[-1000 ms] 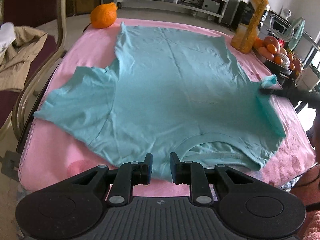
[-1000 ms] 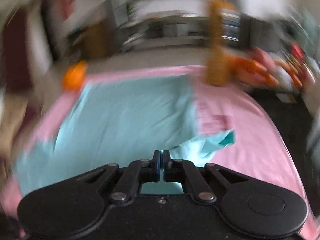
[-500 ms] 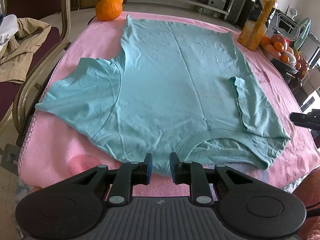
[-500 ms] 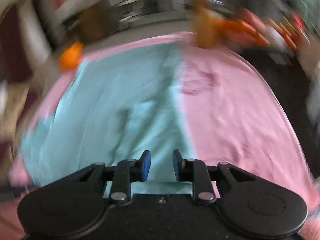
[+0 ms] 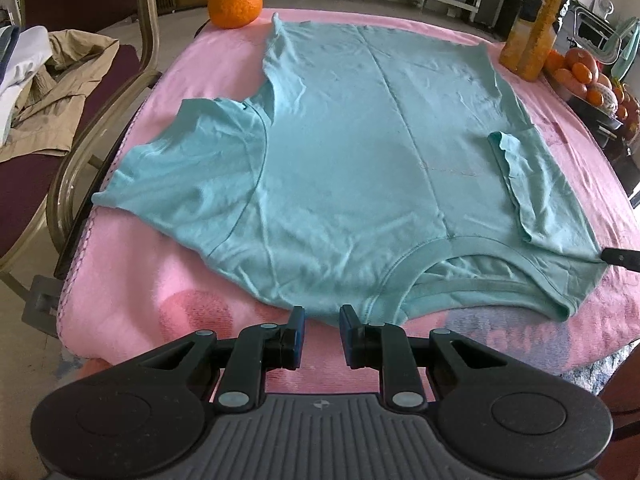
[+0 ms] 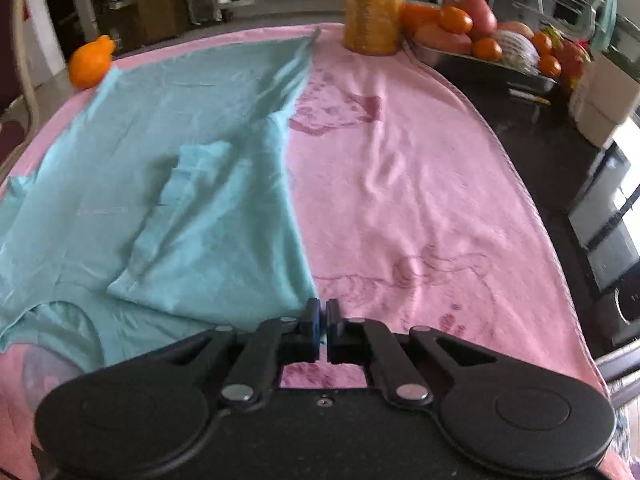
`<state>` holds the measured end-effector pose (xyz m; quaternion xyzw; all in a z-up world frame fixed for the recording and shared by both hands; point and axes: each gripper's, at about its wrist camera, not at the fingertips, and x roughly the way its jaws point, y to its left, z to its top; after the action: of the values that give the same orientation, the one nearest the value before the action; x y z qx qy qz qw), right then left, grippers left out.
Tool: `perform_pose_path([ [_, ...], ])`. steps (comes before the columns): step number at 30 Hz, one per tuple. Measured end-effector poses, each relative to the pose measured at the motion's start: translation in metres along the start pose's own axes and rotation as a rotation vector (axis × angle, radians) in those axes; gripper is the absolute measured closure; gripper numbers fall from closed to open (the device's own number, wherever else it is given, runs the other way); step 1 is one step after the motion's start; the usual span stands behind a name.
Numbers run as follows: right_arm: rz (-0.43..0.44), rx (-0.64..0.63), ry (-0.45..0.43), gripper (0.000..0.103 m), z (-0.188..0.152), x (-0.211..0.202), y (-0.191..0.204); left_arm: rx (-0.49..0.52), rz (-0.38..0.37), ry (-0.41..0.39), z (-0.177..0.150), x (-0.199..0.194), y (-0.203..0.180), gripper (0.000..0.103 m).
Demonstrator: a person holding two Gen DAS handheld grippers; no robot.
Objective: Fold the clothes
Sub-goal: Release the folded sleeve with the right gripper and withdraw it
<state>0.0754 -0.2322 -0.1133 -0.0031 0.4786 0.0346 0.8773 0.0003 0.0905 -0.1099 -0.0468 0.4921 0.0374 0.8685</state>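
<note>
A teal T-shirt (image 5: 360, 152) lies flat on a pink blanket (image 5: 132, 312), collar toward me. Its right sleeve (image 5: 516, 176) is folded inward over the body, while the left sleeve (image 5: 192, 160) is spread out. My left gripper (image 5: 322, 322) is open just short of the shirt's near edge, left of the collar (image 5: 452, 276), with nothing between its pads. My right gripper (image 6: 322, 312) is shut at the shirt's right shoulder corner (image 6: 296, 292). In the left wrist view its tip (image 5: 620, 258) meets that corner, which is drawn to a point.
An orange (image 5: 236, 2) sits at the far left corner and a juice bottle (image 5: 536, 20) at the far right. A tray of fruit (image 6: 480, 40) stands right of the bottle. A chair (image 5: 100, 128) with clothes (image 5: 52, 92) stands left of the table.
The right gripper let the lifted sleeve drop folded onto the shirt, came down toward me to the shoulder corner and shut there. The left gripper stayed put, tilting slightly.
</note>
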Motion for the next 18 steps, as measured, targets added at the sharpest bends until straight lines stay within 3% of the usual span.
perform_pose_path([
  [4, 0.001, 0.127, 0.028, 0.097, 0.006, -0.008, -0.020, -0.010, 0.014, -0.024, 0.004, -0.001, 0.007, 0.082],
  [7, 0.116, 0.193, -0.038, 0.097, 0.015, -0.016, -0.019, -0.008, 0.035, -0.058, 0.014, 0.004, 0.007, 0.082],
  [10, 0.255, 0.221, -0.020, 0.097, 0.031, -0.001, -0.001, 0.019, 0.063, -0.073, 0.024, 0.021, 0.001, 0.083],
  [15, 0.286, 0.098, 0.006, 0.098, 0.033, 0.021, 0.037, 0.088, 0.084, -0.074, 0.018, 0.031, -0.006, 0.078],
  [18, 0.272, 0.003, 0.006, 0.098, 0.023, 0.018, 0.049, 0.051, 0.081, -0.050, 0.015, 0.024, 0.006, 0.076],
])
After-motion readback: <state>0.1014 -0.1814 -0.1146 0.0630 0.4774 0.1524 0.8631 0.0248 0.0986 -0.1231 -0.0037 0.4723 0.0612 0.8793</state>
